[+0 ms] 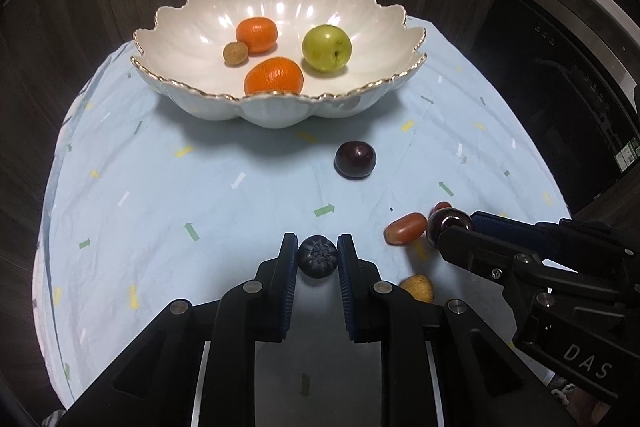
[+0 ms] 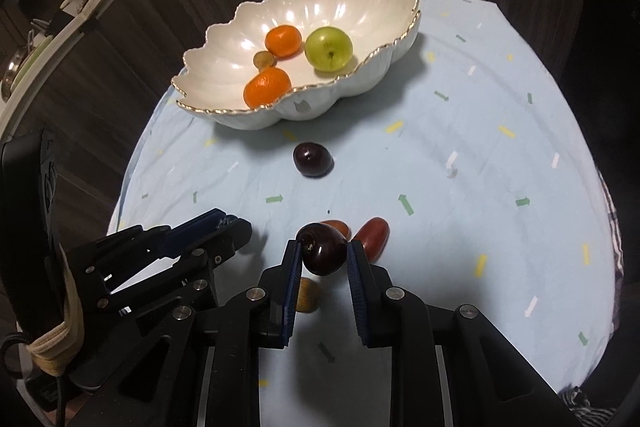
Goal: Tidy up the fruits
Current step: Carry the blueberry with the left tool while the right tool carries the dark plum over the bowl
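left gripper (image 1: pixel 317 257) clamped on blueberry (image 1: pixel 317 255), hidden in right view; right gripper (image 2: pixel 324 254) clamped on cherry (image 2: pixel 325 254).

Each camera sat on its own gripper, looking steeply down along the fingers from close above the cloth (image 1: pixel 200 187). Both faced the bowl (image 1: pixel 280 115) (image 2: pixel 304 115) farther off, sharing it, and each caught the other gripper at its edge.
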`<state>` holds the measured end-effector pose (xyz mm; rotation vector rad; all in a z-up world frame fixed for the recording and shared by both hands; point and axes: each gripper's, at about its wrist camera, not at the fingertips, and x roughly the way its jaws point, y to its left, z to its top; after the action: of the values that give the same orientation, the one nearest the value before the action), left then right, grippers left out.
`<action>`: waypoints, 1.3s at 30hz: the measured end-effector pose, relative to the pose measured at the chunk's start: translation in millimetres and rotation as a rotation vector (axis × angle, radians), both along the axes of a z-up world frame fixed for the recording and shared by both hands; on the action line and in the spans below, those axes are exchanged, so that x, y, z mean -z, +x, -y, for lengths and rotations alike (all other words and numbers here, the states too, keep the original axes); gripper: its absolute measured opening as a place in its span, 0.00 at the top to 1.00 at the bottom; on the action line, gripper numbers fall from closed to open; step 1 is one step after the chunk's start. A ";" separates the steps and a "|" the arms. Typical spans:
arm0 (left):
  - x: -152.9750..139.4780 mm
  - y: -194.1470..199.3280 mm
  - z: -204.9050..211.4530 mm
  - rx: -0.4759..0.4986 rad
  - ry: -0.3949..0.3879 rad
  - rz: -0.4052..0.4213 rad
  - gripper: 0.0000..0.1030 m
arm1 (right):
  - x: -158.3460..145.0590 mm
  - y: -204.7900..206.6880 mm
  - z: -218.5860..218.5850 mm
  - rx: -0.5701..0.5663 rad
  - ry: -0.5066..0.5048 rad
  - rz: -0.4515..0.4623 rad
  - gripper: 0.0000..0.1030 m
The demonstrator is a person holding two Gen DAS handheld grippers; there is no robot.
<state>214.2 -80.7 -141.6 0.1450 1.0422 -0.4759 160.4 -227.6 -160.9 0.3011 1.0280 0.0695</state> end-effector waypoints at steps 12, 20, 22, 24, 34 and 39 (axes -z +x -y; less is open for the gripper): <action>-30.8 -0.5 -1.2 -0.008 -0.004 0.053 0.80 | -35.2 -2.1 1.5 -0.003 -0.015 0.075 0.76; -53.7 5.0 -0.7 -0.013 -0.009 0.093 0.80 | -60.1 3.0 4.6 -0.002 -0.024 0.125 0.76; -59.4 7.4 -0.5 -0.015 -0.010 0.104 0.80 | -65.4 5.1 5.2 -0.001 -0.027 0.138 0.76; -65.0 9.7 -0.3 -0.017 -0.012 0.114 0.80 | -71.4 7.8 5.7 -0.001 -0.028 0.152 0.76; -86.6 27.0 0.6 -0.029 -0.018 0.155 0.80 | -96.2 27.3 9.2 -0.004 -0.044 0.209 0.76; -95.6 37.1 -0.1 -0.038 -0.024 0.174 0.80 | -106.0 37.9 11.0 -0.004 -0.051 0.233 0.76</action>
<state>251.4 -80.7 -46.0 0.1421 0.8674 -0.4336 198.3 -238.5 -54.9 0.2387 0.7977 0.0799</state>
